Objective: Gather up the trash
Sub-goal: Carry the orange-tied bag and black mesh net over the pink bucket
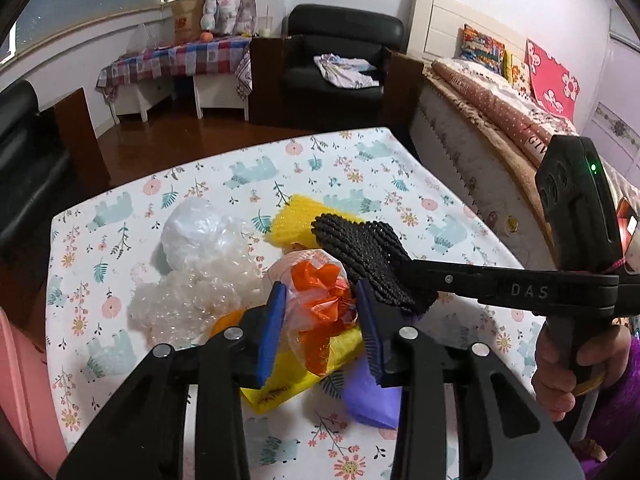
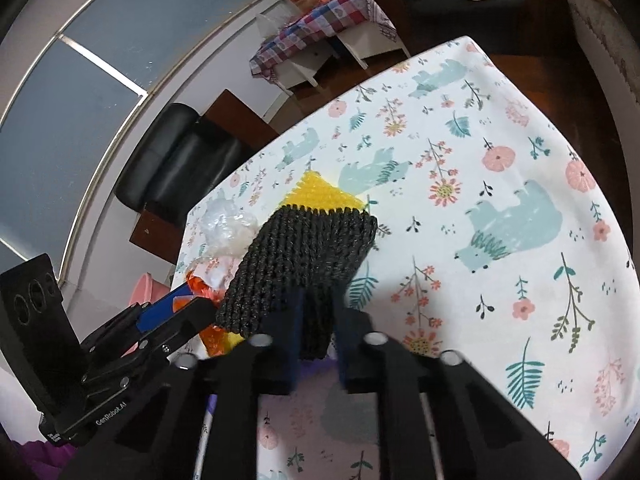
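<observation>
My left gripper (image 1: 322,328) is shut on a clear plastic bag with crumpled orange plastic (image 1: 320,304) inside, above a yellow wrapper (image 1: 296,376) and a purple scrap (image 1: 372,400) on the floral table (image 1: 400,168). My right gripper (image 2: 316,340) is shut on a black foam net (image 2: 300,264); in the left wrist view it comes in from the right holding that net (image 1: 360,252). A yellow foam net (image 1: 300,220) lies behind, also seen in the right wrist view (image 2: 320,196). Bubble wrap (image 1: 188,300) and a white plastic ball (image 1: 196,228) lie to the left.
A bed (image 1: 500,112) stands right of the table, a black armchair (image 1: 340,60) behind it, and a checked-cloth side table (image 1: 176,64) at the back left. A pink object (image 1: 20,380) is at the table's near left.
</observation>
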`<act>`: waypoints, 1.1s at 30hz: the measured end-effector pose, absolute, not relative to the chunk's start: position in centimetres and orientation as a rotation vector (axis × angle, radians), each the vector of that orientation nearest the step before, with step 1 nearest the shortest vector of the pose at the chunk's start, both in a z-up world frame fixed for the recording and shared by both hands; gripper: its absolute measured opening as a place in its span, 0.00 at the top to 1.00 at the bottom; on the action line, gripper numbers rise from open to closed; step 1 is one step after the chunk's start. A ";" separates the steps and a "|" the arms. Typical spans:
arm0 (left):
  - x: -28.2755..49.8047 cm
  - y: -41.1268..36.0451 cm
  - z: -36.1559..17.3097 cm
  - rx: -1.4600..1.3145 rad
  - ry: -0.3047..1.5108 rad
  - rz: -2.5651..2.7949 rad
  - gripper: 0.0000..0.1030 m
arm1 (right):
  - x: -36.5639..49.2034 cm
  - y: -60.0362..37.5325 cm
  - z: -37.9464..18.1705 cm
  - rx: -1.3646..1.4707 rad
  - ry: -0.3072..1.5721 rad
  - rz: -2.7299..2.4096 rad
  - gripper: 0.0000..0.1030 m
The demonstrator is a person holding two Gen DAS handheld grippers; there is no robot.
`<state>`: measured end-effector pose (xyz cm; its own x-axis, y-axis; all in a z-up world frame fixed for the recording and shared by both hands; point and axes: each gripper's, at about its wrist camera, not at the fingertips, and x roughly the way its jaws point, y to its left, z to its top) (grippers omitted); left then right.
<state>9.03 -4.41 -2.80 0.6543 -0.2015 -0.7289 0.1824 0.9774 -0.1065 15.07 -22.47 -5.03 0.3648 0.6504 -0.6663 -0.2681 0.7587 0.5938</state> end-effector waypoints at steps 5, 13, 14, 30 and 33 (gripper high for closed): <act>8.2 -4.0 -1.3 -0.043 0.786 -0.214 0.66 | 14.1 -23.5 -2.8 0.405 0.952 0.588 0.92; 6.7 -2.7 1.1 -0.088 0.721 -0.200 0.66 | 12.5 -24.5 1.0 0.353 0.823 0.542 0.92; 6.4 -2.3 1.5 -0.095 0.711 -0.188 0.66 | 12.2 -24.4 1.4 0.339 0.807 0.540 0.92; 0.1 5.2 4.6 -0.164 0.593 0.045 0.66 | 9.5 -15.5 6.7 0.162 0.690 0.685 0.92; -1.6 7.7 5.0 -0.184 0.571 0.121 0.66 | 9.1 -11.8 7.7 0.122 0.675 0.751 0.92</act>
